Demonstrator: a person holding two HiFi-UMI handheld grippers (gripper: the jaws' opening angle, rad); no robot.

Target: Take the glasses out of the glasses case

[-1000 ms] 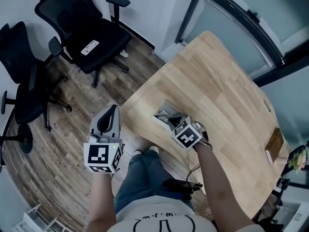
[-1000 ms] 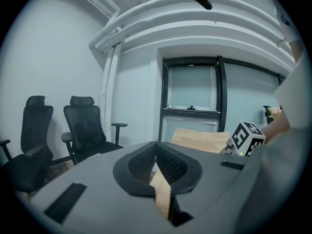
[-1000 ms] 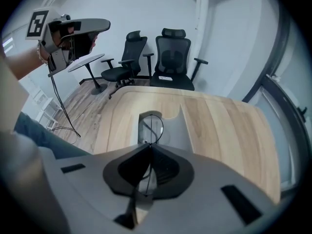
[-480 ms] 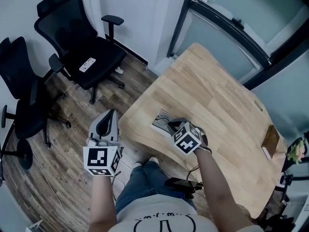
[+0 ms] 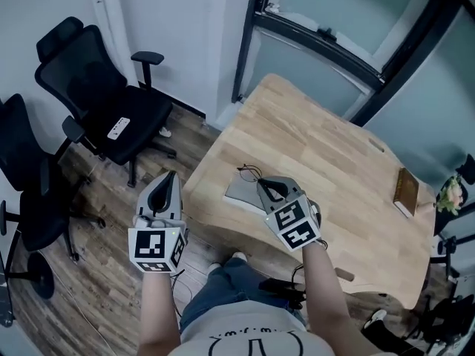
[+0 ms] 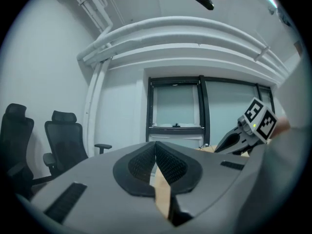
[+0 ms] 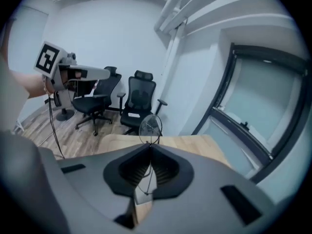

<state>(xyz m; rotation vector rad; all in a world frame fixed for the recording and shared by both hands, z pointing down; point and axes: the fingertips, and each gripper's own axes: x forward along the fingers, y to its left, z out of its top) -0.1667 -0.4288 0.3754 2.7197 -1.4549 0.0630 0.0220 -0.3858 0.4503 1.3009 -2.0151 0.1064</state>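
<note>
The grey glasses case lies open near the left front edge of the wooden table. My right gripper hangs just above it, shut on the thin wire-framed glasses, which stick out past its tips. In the right gripper view a round lens stands up beyond the gripper, and the wire frame runs down between the pads. My left gripper is held off the table's left edge over the floor, level, with its jaws together and nothing in them.
Two black office chairs stand on the wood floor at the left. A small brown book lies near the table's far right edge. A glass wall with dark frames runs behind the table.
Both grippers have risen. The right one has come up off the case with the glasses and now tilts less steeply down. The left one stays beside the table.
</note>
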